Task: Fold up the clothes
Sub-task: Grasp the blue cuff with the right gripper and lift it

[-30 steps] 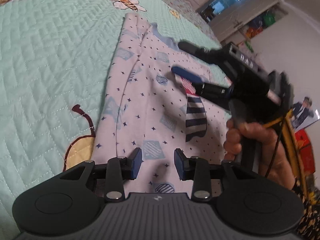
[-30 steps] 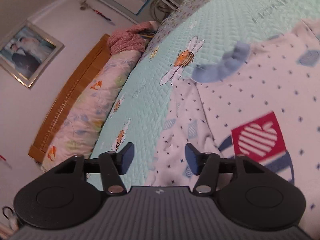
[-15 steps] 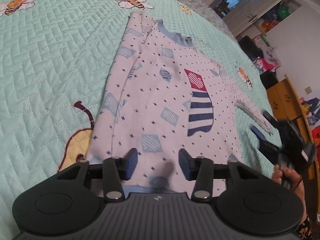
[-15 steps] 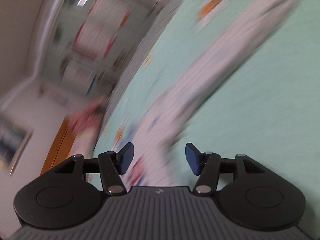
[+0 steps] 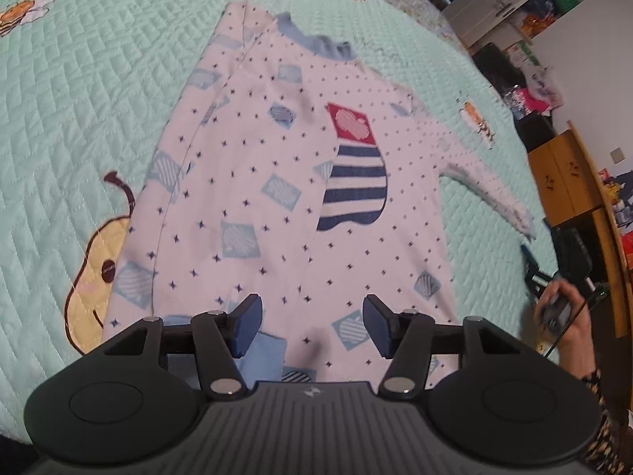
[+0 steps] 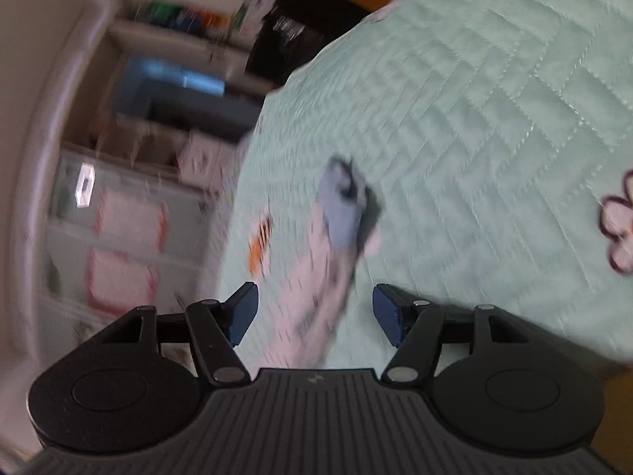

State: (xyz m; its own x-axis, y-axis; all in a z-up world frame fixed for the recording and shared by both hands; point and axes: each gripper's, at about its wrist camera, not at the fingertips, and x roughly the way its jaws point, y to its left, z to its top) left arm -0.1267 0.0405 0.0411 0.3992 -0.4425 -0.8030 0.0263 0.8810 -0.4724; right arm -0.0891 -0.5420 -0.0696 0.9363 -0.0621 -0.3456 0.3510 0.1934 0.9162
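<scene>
Nearest the left wrist camera, the left gripper hangs over the bottom hem of the shirt; its jaws have just been opening, and they now stand apart with nothing pinched between the blue pads, the cloth lying flat beneath them. A second ago this gripper sat lower and tighter over the hem, so it looks to have let go and lifted off. The shirt, white with small navy stars, a striped apple print and a blue collar, lies front up on the mint quilted bedspread. Its left sleeve is folded in along the body, forming a straight edge down that side. Its right sleeve is spread out away from the body, toward the bed's edge. A second ago the right gripper hovered over the chest print; it has since swung out to that side, and in the left view it shows, blurred, in the person's hand just beyond the cuff. In its own view the right gripper is released too, its jaws having opened a little further, with the sleeve running up between the pads untouched and the blue cuff lying ahead on the bedspread. I judge one side fold finished and the second about to begin: the right gripper needs to close on that sleeve and carry it across the body. The picture is smeared by motion, so how close the pads are to the cloth I cannot tell.
</scene>
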